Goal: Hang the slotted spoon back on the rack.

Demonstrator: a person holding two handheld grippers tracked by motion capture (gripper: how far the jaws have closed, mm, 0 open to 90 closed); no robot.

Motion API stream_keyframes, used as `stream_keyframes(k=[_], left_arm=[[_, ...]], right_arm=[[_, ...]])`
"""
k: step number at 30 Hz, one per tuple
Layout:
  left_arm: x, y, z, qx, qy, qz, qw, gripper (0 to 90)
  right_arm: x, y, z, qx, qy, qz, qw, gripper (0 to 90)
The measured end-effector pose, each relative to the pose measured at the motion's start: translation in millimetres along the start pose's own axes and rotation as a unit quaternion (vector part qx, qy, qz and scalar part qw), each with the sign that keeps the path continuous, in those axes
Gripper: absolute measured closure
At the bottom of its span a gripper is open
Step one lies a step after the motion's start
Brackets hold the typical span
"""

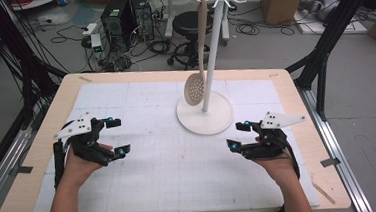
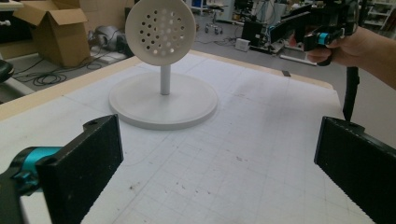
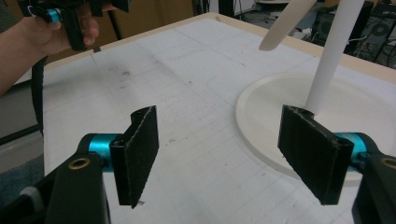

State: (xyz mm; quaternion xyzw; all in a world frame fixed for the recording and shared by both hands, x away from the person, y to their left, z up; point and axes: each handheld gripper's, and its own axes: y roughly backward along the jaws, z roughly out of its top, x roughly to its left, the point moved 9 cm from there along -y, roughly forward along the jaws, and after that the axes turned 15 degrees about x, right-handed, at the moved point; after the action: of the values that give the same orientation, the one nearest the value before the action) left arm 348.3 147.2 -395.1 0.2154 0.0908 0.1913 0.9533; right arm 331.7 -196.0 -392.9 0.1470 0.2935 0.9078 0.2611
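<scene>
skimmer (image 1: 195, 89): hangs off stand (image 1: 205, 116) hook, bowl low by pole
feel: prob. light, stiff, smooth; swings free
grab: mid handle
L gripper (image 1: 117, 137): jaws apart, empty
R gripper (image 1: 240, 135): jaws apart, empty

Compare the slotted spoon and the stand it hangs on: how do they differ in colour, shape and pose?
The slotted spoon is pale beige; the stand is white. The spoon ends in a round head pierced with holes, while the stand has a flat, solid round base and a plain pole. The spoon hangs clear of the table, slightly tilted, head down beside the pole; the stand rests upright on the table mat. Both are long and slim, with a round lower end.
</scene>
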Motion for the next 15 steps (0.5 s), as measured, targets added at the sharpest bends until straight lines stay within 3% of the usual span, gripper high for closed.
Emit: stream_keyframes(k=[15], left_arm=[[0.7,1.6,0.0,-0.003,0.003,0.001,1.0000,1.7]], right_arm=[[1.3,-3.6,1.7,0.002,0.002,0.006,1.0000,28.0]])
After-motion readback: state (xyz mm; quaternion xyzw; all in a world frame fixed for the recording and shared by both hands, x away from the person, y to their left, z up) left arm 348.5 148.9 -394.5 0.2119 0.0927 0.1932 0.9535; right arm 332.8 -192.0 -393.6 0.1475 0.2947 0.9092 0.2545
